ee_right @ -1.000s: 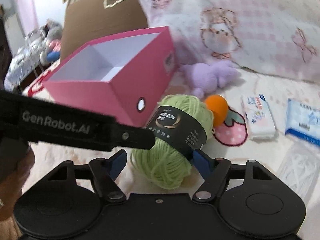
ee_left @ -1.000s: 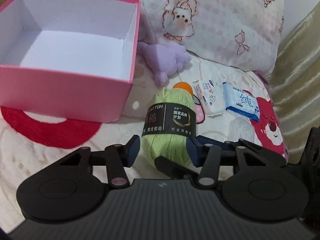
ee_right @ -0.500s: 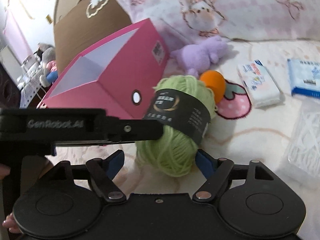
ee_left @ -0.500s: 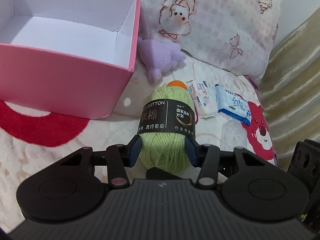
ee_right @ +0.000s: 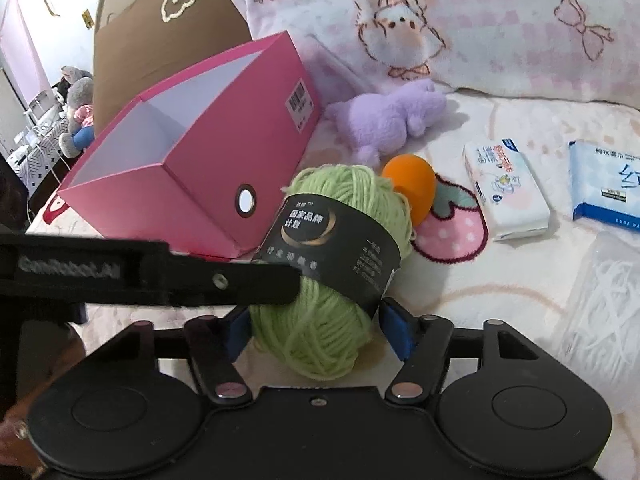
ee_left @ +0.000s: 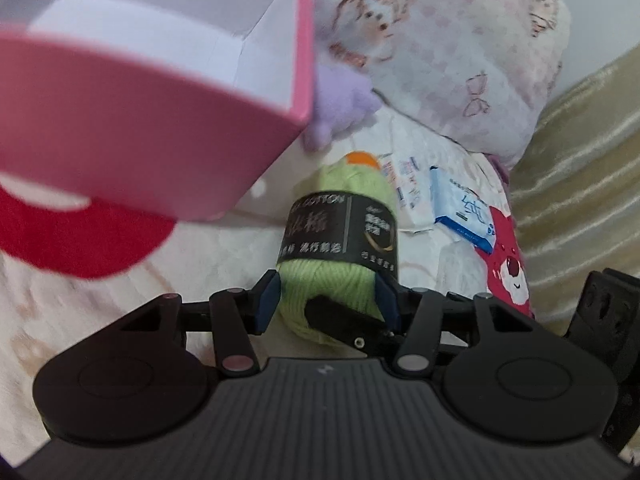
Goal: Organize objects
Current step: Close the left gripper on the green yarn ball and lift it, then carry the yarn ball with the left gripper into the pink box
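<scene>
A green yarn ball [ee_left: 340, 240] with a black paper band is lifted off the bed. My left gripper [ee_left: 328, 300] is shut on its lower end. My right gripper [ee_right: 316, 332] has its pads on both sides of the same yarn ball [ee_right: 336, 264] and is shut on it too. The left gripper's finger [ee_right: 160, 272] crosses the right wrist view and touches the yarn. An open pink box [ee_right: 192, 160] with a white inside stands just left of the yarn; it also shows in the left wrist view [ee_left: 120, 128].
On the bed lie a purple plush toy [ee_right: 388, 120], an orange ball [ee_right: 412, 184], a white tissue pack [ee_right: 504, 192], a blue wipes pack [ee_right: 608, 184] and a clear plastic bag [ee_right: 604, 312]. A pink patterned pillow [ee_right: 440, 20] and a brown cardboard box [ee_right: 160, 12] stand behind.
Both grippers have closed onto the yarn ball, first the left, then the right. The yarn is now raised, and the left view has swung closer to the pink box.
</scene>
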A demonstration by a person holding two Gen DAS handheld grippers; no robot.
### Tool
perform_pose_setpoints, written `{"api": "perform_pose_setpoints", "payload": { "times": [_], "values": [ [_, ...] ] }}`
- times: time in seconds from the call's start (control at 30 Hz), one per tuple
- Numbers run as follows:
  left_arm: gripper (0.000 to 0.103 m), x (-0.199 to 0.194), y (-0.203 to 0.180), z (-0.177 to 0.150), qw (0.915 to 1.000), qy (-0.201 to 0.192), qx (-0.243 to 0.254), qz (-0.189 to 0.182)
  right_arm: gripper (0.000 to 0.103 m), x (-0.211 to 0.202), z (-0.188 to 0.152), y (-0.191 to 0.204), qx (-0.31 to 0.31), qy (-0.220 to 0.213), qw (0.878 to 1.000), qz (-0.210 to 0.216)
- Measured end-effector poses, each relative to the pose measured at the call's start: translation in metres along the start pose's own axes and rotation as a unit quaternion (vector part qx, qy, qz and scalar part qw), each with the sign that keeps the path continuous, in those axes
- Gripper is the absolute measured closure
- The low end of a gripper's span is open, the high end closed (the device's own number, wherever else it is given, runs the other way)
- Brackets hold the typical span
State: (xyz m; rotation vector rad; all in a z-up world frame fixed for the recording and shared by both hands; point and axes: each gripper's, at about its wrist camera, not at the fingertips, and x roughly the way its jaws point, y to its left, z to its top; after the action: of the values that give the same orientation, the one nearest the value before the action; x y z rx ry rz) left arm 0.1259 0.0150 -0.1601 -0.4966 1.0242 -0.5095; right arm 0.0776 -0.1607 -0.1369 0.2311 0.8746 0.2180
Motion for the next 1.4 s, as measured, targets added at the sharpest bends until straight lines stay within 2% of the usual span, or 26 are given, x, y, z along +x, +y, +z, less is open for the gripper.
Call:
{"api": "perform_pose_setpoints", "payload": {
  "times": [0.23,0.6,0.97,1.4],
  "values": [
    [0.061,-0.001,-0.009,-0.001,0.9995,0.000,0.033,-0.002,0.047,-0.004,-0.002,0.011,-0.033,-0.011,0.999,-0.020],
    [0.063,-0.014,-0.023,-0.004,0.9983,0.012,0.056,-0.003,0.050,-0.022,-0.008,0.027,-0.086,-0.025,0.995,-0.044],
    [0.063,-0.036,-0.039,-0.003,0.9974,0.040,0.058,0.018,0.050,-0.042,-0.009,0.037,-0.092,-0.015,0.995,-0.023],
    [0.063,-0.090,-0.065,0.009,0.9950,0.036,0.084,0.040,0.050,-0.076,0.017,0.058,-0.081,-0.001,0.996,0.028]
  ]
}}
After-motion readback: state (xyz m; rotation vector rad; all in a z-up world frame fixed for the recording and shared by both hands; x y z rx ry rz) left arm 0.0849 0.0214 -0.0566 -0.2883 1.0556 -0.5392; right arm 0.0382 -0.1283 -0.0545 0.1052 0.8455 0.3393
